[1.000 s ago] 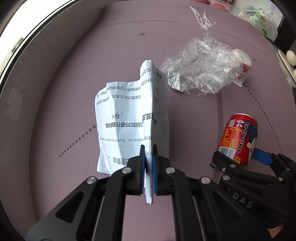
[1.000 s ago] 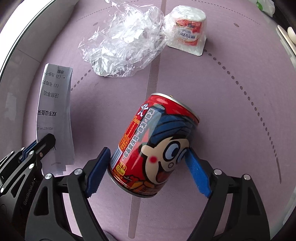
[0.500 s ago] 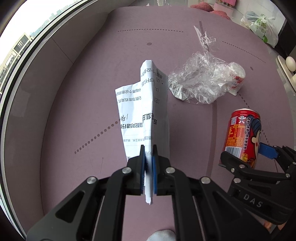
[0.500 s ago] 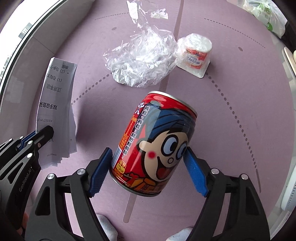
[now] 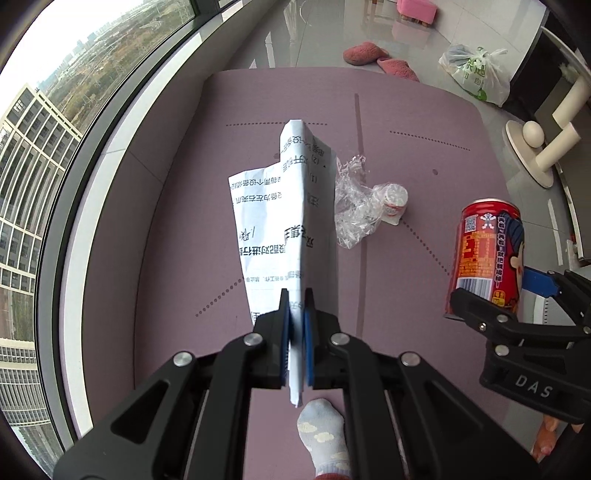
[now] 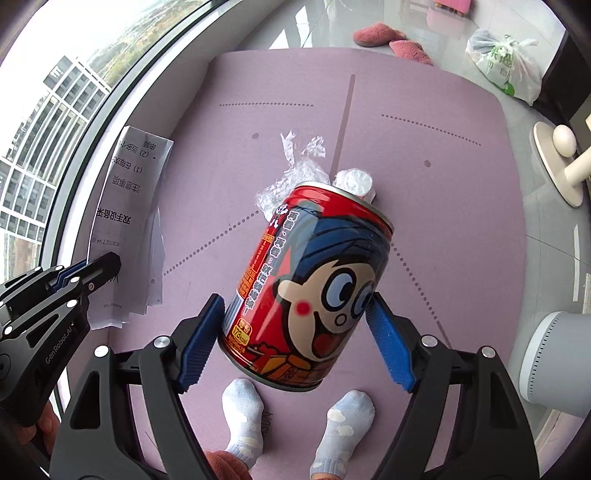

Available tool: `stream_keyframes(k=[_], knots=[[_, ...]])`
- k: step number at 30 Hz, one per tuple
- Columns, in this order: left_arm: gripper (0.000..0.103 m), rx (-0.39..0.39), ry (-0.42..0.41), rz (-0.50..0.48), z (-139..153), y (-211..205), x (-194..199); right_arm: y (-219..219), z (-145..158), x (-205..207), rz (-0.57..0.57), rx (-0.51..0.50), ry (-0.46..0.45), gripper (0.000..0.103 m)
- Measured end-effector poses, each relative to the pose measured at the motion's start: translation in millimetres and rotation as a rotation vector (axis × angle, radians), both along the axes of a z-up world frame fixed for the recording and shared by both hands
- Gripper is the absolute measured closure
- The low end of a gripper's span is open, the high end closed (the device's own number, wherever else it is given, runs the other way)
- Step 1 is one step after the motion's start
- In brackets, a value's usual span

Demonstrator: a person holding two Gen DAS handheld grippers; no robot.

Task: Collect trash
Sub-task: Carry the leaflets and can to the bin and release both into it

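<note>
My left gripper (image 5: 295,295) is shut on a folded printed paper sheet (image 5: 280,206), which stands up above the pads, high over the purple mat (image 5: 166,258). My right gripper (image 6: 295,317) is shut on a red drink can (image 6: 317,280) with a cartoon face, tilted, its blue pads (image 6: 201,339) pressing both sides. From the left wrist view the can (image 5: 487,251) hangs at the right in the right gripper (image 5: 509,291). From the right wrist view the paper (image 6: 129,206) hangs at the left in the left gripper (image 6: 107,262). Crumpled clear plastic (image 5: 354,218) and a small white cup (image 5: 393,197) lie on the mat below.
A person's feet in light blue socks (image 6: 243,417) stand on the mat's near edge. A big window runs along the left. Beyond the mat lie pink slippers (image 6: 376,33) and a white plastic bag (image 6: 506,62). A white post on a round base (image 6: 554,158) and a white cylinder (image 6: 554,362) stand at the right.
Both grippers have risen well above the mat with the paper and the can held; the mat, plastic and cup look smaller, and the floor and feet have come into view.
</note>
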State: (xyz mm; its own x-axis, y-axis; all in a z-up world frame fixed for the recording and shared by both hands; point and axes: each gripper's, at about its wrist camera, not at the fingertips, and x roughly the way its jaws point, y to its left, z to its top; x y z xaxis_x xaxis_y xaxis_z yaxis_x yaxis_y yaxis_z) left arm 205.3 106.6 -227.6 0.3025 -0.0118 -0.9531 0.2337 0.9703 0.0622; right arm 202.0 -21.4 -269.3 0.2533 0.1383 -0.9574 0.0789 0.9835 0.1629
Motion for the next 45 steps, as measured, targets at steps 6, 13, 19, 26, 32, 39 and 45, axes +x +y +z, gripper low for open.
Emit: stream_keyframes(k=[6, 13, 19, 26, 32, 39, 45], knots=[[0.096, -0.038, -0.076, -0.156, 89.6, -44.0, 9.3, -52.1, 88.3, -24.2, -0.149, -0.053, -0.063, 0.028], [0.096, -0.074, -0.169, -0.334, 156.1, -124.9, 10.7, -126.4, 161.1, -70.5, -0.370, -0.128, -0.143, 0.028], [0.096, -0.104, -0.194, -0.480, 171.8, -210.3, -17.5, -206.1, 187.5, -127.7, -0.547, -0.165, -0.180, 0.028], [0.096, -0.130, -0.154, -0.587, 158.3, -322.8, -83.5, -319.0, 189.8, -203.8, -0.646, -0.208, -0.142, 0.028], [0.096, -0.152, -0.082, -0.658, 133.4, -417.5, -150.6, -414.0, 176.3, -266.7, -0.696, -0.226, -0.091, 0.028], [0.096, -0.155, 0.024, -0.710, 94.2, -498.9, -211.6, -493.7, 139.0, -302.4, -0.729, -0.225, -0.036, 0.028], [0.096, -0.112, 0.096, -0.723, 59.9, -536.9, -238.7, -529.2, 104.6, -317.3, -0.712, -0.215, 0.012, 0.028]])
